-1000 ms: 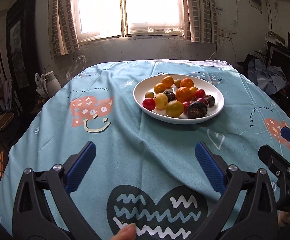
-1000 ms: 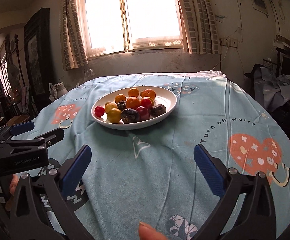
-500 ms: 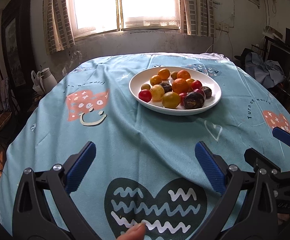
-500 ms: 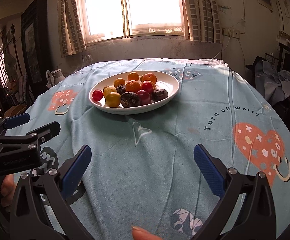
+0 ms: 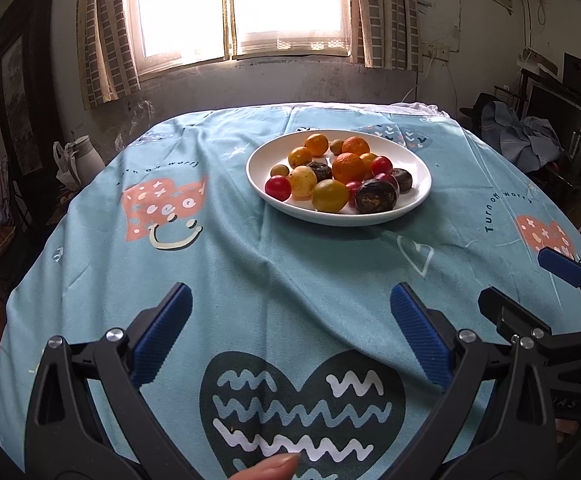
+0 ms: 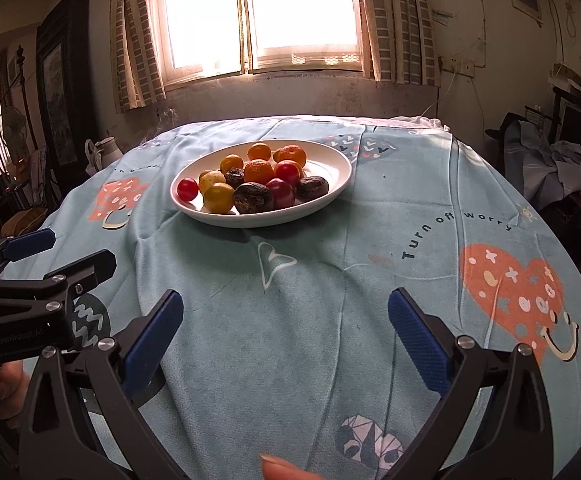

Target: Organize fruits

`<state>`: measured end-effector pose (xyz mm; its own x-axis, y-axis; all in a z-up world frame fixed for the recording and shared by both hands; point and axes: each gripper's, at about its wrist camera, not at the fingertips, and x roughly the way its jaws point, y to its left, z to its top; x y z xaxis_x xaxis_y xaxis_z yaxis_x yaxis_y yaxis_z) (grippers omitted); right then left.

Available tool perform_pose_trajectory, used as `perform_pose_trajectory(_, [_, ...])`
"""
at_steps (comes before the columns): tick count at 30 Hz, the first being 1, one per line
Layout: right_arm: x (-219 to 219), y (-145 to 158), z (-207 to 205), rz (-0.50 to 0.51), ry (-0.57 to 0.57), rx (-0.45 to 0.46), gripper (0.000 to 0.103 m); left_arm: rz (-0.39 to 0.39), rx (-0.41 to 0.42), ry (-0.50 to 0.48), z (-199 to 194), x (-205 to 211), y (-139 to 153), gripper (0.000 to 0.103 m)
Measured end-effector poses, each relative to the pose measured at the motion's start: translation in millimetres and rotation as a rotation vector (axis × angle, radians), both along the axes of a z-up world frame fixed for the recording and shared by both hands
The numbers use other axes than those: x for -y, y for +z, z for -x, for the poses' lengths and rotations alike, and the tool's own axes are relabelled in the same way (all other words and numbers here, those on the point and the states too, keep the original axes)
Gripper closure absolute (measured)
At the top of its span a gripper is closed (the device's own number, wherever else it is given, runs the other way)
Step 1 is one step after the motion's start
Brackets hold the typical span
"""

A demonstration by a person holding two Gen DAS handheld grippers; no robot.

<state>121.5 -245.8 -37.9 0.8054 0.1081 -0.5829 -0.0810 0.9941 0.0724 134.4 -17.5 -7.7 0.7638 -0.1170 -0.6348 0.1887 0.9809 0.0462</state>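
While both pairs of tongs hang spread and released above the near edge of the tabletop (image 5: 90, 280), gripping nothing, the fruit sits piled on a shallow white ceramic plate (image 5: 418, 168) well ahead of them. From the left wrist view, the left tongs (image 5: 290, 336) frame a dark heart print with white zigzags on the pale blue patterned tablecloth (image 5: 274, 248), and the plate lies toward 1 o'clock; the right tongs (image 5: 530, 284) show at 3 o'clock, blue pads apart. From the right wrist view, the right tongs (image 6: 286, 328) hover over bare cloth with the plate (image 6: 330, 160) at about 11 o'clock, and the left tongs (image 6: 62, 254) reach in from 9 o'clock.

On the plate, a small red cherry tomato (image 5: 278, 187) rests at the 9 o'clock rim, touching a speckled yellow round fruit (image 5: 302, 176). A yellow-green round fruit (image 5: 330, 195) sits at the near edge beside a wrinkled dark purple passion fruit (image 5: 376, 196). A bright orange mandarin (image 5: 348, 167) occupies the middle, with more orange and red fruits crowded behind it toward 12 o'clock.

A white-framed bright window (image 5: 242, 4) with checked curtains stands beyond the far edge, and a white jug (image 5: 84, 156) is at 10 o'clock off the cloth.
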Motion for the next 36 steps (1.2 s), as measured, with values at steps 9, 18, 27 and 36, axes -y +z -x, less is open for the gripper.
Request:
perform_pose_trajectory(9, [0.4,-0.6,-0.6,0.002,-0.001,-0.009,0.001,-0.009,-0.001,-0.003,0.6,2.3,-1.6,0.002])
perform_pose_trajectory(18, [0.1,-0.4,-0.4,0.002,-0.002,-0.009,0.001,-0.019,0.002,-0.005,0.4,3.3,-3.5,0.002])
perform_pose_trajectory(27, [-0.1,-0.3,-0.4,0.003,-0.002,-0.009,0.001,-0.028,0.002,-0.007,0.6,4.3,-4.7,0.002])
perform_pose_trajectory(36, [-0.8,-0.2,-0.3,0.003,-0.001,-0.009,0.001,-0.030,0.001,-0.009,0.8,5.6,-5.5,0.002])
